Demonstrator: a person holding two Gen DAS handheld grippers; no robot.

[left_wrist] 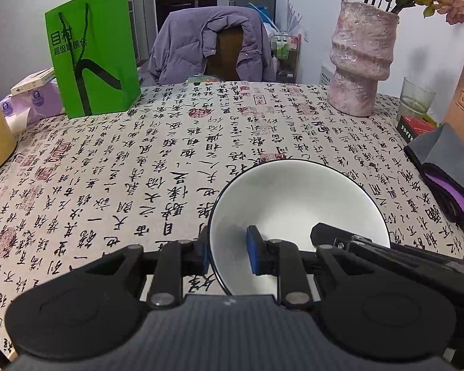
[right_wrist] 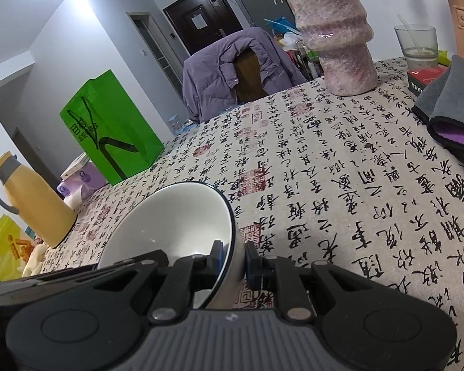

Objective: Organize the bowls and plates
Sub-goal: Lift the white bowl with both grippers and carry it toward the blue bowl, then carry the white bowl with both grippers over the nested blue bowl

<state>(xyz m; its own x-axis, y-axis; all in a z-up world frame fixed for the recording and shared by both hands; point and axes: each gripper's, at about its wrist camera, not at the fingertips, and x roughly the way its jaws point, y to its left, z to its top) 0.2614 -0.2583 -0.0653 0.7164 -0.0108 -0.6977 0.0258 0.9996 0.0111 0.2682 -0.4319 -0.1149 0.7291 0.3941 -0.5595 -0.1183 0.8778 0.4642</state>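
Observation:
A single white bowl with a thin dark rim [left_wrist: 294,204] is gripped from both sides over the calligraphy-print tablecloth [left_wrist: 139,170]. My left gripper [left_wrist: 229,252] is shut on the bowl's left rim, one blue pad inside and one outside. The right gripper's black fingers [left_wrist: 340,238] reach in over the opposite rim. In the right wrist view the same bowl [right_wrist: 176,216] looks tilted, and my right gripper [right_wrist: 234,259] is shut on its right wall. The left gripper's fingers [right_wrist: 130,262] cross the bowl's near left edge. Whether the bowl's base touches the cloth is hidden.
A green paper bag [left_wrist: 92,58] stands at the back left, with tissue packs [left_wrist: 34,99] and a yellow thermos jug [right_wrist: 37,198] beside it. A pink vase [left_wrist: 358,61], a glass [left_wrist: 416,99] and a folded grey-purple cloth [left_wrist: 448,167] line the right side. A jacket-draped chair [left_wrist: 213,46] stands behind the table.

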